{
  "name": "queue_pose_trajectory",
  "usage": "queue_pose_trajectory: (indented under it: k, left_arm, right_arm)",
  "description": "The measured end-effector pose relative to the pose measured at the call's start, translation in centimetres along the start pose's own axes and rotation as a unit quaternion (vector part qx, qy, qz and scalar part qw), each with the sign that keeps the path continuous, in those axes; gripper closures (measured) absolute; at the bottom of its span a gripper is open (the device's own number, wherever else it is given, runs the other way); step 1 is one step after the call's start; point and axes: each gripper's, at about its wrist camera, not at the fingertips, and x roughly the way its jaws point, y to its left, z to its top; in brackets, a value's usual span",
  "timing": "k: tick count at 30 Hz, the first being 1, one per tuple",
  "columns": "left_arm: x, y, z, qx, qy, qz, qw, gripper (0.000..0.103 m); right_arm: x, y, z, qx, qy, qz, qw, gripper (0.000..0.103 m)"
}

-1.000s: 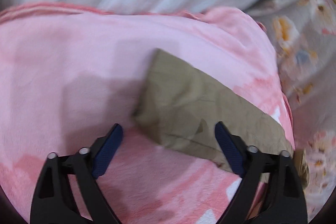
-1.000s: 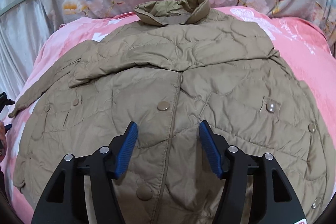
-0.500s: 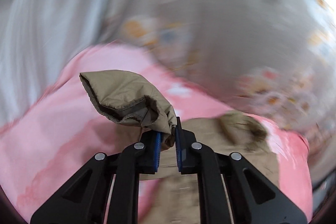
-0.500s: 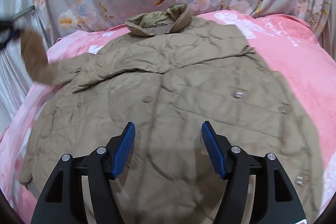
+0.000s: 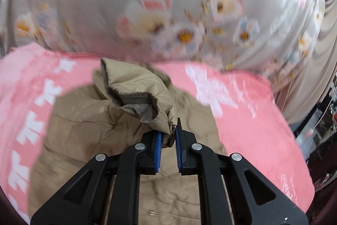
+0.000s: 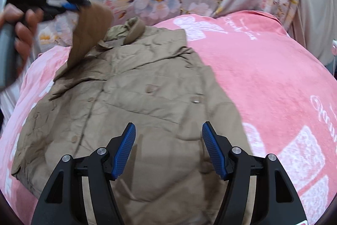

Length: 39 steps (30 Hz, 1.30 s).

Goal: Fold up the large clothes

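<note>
Left gripper [image 5: 168, 136] pinches the sleeve [image 5: 134, 94]; right gripper [image 6: 168, 147] hangs open. Lay the sleeve flat across the jacket [image 6: 134, 102], unbunched.

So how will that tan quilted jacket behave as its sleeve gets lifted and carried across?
Probably floppy: the sleeve droops and bunches where the left gripper pinches its cuff. Likely light for its bulk, since one pinch lifts the whole sleeve. The jacket body looks puffy and creased, so folds may spring back on the pink blanket.
</note>
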Motion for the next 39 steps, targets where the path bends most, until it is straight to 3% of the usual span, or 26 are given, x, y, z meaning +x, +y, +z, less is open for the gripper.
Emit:
queue_pose_trajectory:
  k: [4,6,8,11,17,22,24,27,30,33,35,37,39]
  left_arm:
    - [5.3,-1.0,-3.8,-0.002,0.059,0.009,0.9982,0.086]
    - [6.4,-1.0,-5.3,-0.003,0.069,0.002,0.9976,0.068]
    - [6.2,-0.8,-6.6,-0.02,0.048,0.008,0.9986,0.024]
    - [4.6,-0.5,-7.7,-0.033,0.01,-0.006,0.9994,0.011]
    - [-0.3,3.5,-7.3,-0.062,-0.012,-0.052,0.9966,0.01]
    - [-2.1,12.7,-5.6,-0.12,-0.022,0.009,0.9925,0.01]
    - [-2.3,17.9,-5.4,-0.182,-0.021,0.035,0.9825,0.013]
    - [-1.4,23.7,-5.6,-0.266,-0.005,0.011,0.964,0.021]
    - [0.5,27.2,-6.4,-0.328,0.011,-0.011,0.9444,0.031]
    - [2.2,28.3,-7.1,-0.354,0.024,-0.033,0.9343,0.034]
    - [3.4,28.7,-7.5,-0.369,0.028,-0.043,0.9279,0.036]
    - [4.2,29.2,-7.7,-0.38,0.03,-0.042,0.9236,0.046]
    - [4.4,29.6,-7.9,-0.383,0.03,-0.03,0.923,0.063]
  right_arm:
    - [0.3,-1.4,-0.4,0.012,0.004,-0.008,1.0,0.039]
    - [0.5,-1.9,-0.5,0.018,0.005,-0.012,1.0,0.039]
    - [0.7,-2.3,-0.5,0.022,0.004,-0.013,1.0,0.039]
    - [0.8,-2.4,-0.2,0.026,0.002,-0.012,1.0,0.039]
    - [1.0,-2.1,1.9,0.039,-0.004,0.016,0.999,0.039]
    - [3.9,-1.7,6.5,0.062,0.011,0.076,0.995,0.038]
    - [5.7,-1.6,8.1,0.08,0.02,0.093,0.992,0.038]
    - [8.9,-1.6,10.1,0.111,0.037,0.099,0.988,0.038]
    - [11.7,-1.3,11.1,0.128,0.058,0.093,0.986,0.037]
    - [13.5,-0.5,11.5,0.124,0.067,0.095,0.985,0.037]
    - [14.4,0.0,11.6,0.126,0.076,0.099,0.984,0.048]
    - [15.0,0.7,12.1,0.115,0.085,0.104,0.984,0.1]
    - [14.5,0.9,13.0,0.109,0.072,0.11,0.985,0.101]
